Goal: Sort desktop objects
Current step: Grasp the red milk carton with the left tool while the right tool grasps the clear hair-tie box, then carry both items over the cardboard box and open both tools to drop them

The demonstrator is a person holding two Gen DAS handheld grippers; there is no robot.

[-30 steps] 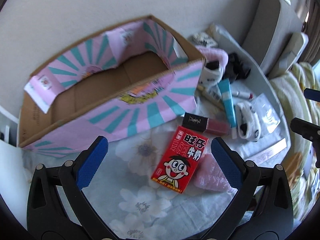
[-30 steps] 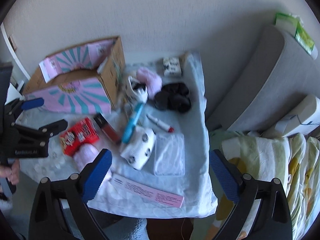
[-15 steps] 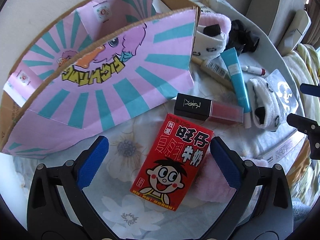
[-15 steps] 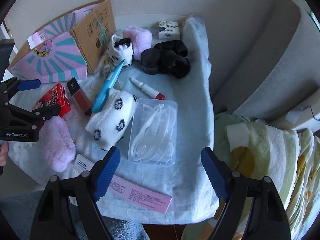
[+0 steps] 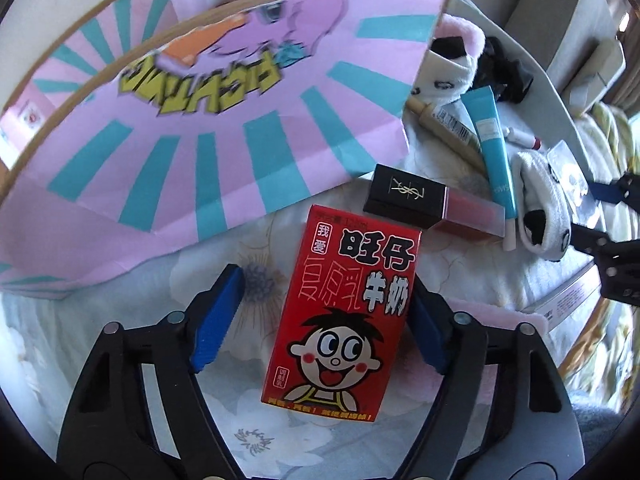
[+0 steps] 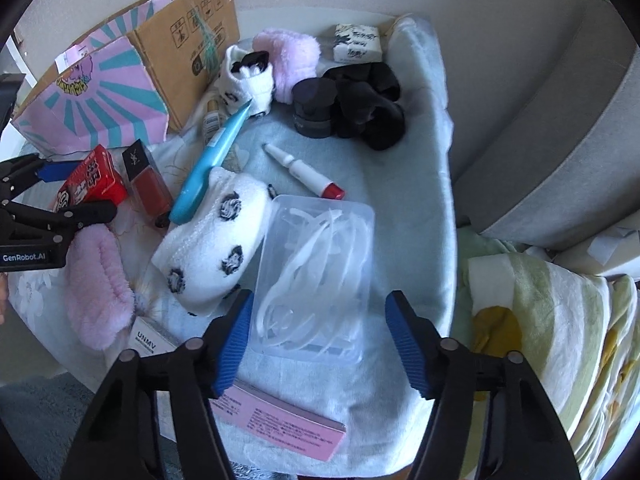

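Landmark = the pink/teal cardboard box (image 5: 224, 128) at the table's far left corner; everything's placed off it.

Pale blue floral cloth (image 6: 360, 160) covers the table (image 6: 454, 200) the box sits on. Clear plastic case (image 6: 316, 280) w/ white loops inside lies well to the box's right, toward the near edge. White spotted sock (image 6: 212, 248) sits between case and box, touching the case's left side. Long pink carton (image 6: 280, 420) lies at the near edge, far from the box. Fluffy pink item (image 6: 98, 284) is nearer you than the box, just behind your left gripper.

Red milk carton (image 5: 344, 316) lies flat just in front of the box, almost touching it. Black-capped red lip gloss (image 5: 432, 208) is right of the carton, near the box's front corner; teal tube (image 5: 492, 148) is just beyond that.

Your left gripper (image 5: 320, 316) straddles the milk carton, jaws closing; right pad looks on the carton's edge, left pad shows a gap – no grip. Your right gripper (image 6: 320, 336) is over the case's near end, jaws closing, pads clear of it.
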